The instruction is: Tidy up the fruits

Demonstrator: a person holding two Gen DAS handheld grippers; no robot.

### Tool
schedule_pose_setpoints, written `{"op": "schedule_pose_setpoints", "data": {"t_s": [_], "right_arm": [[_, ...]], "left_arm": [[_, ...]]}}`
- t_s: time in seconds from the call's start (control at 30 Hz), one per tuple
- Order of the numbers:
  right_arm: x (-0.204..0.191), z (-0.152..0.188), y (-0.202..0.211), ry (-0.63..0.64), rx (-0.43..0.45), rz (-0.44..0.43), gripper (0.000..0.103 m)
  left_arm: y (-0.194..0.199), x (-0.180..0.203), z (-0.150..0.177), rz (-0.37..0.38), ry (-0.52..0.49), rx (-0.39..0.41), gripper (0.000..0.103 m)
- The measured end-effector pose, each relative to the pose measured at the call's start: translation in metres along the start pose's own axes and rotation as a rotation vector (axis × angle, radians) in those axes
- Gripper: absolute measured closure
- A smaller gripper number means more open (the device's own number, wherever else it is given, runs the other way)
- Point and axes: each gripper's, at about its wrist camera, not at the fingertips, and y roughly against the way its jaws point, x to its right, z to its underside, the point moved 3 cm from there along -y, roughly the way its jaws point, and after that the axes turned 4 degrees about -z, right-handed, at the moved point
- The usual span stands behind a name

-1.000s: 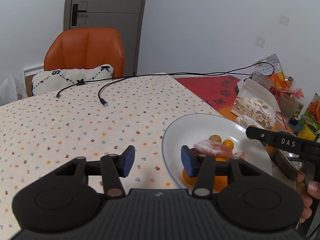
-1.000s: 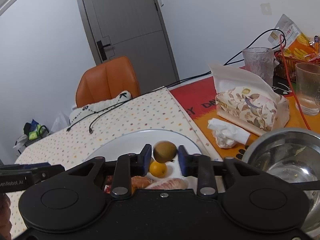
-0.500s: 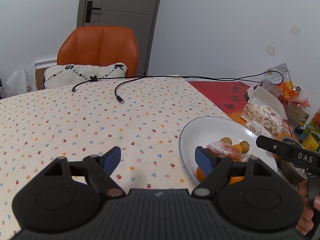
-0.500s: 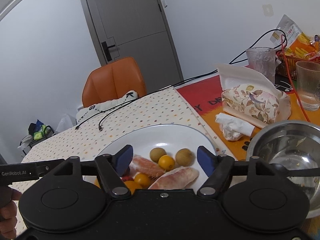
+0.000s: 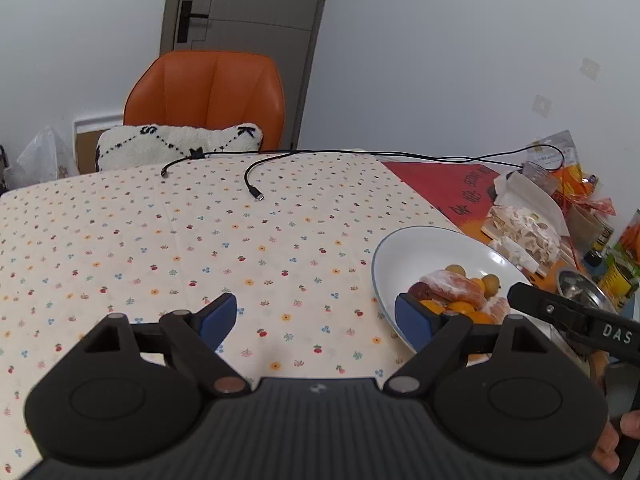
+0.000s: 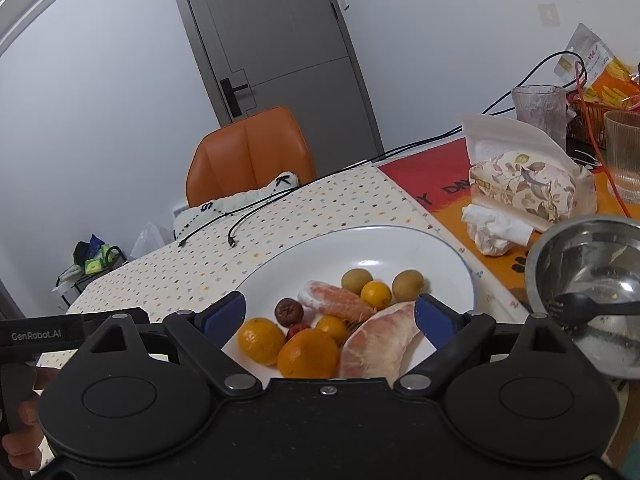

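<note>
A white plate on the dotted tablecloth holds the fruit: two pomelo pieces, oranges, small yellow kumquats, two brownish-green round fruits and a dark red date. My right gripper hangs open just above the plate's near side, with nothing between its fingers. My left gripper is open and empty over the tablecloth, its right finger at the plate's left rim. The right gripper's body shows at the right in the left wrist view.
A steel bowl with a black spoon stands right of the plate. Behind it lie a tissue pack, crumpled tissue, two glasses and snack bags. Black cables cross the far tablecloth. An orange chair with a cushion stands beyond.
My right gripper let go of the brownish-green fruit, which now lies on the plate, and opened wide while drawing back. My left gripper also opened wider and pulled back to the left.
</note>
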Motion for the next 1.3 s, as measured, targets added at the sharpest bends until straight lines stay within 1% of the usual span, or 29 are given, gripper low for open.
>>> {"op": "schedule_pose_setpoints", "data": {"t_s": [0.1,0.5,0.8,1.13,1.3], "right_arm": [[-0.005,0.002,0.004,-0.002,0.002,-0.001,0.011],[-0.030,0.004,0.024,0.033,0.021,-0.019,0.010],[-0.047,0.007,0.038,0.059,0.034,-0.042,0.009],[-0.058,0.008,0.050,0.068,0.046,-0.057,0.008],[-0.068,0.010,0.057,0.086,0.055,-0.065,0.004]], "left_arm": [[0.008,-0.003,0.003,0.016,0.014,0.006,0.018],[0.042,-0.022,0.005,0.011,0.055,0.060,0.018],[0.066,-0.030,0.008,0.003,0.059,0.094,0.018],[0.087,-0.036,0.011,0.003,0.067,0.118,0.018],[0.099,-0.040,0.013,0.002,0.065,0.131,0.018]]}}
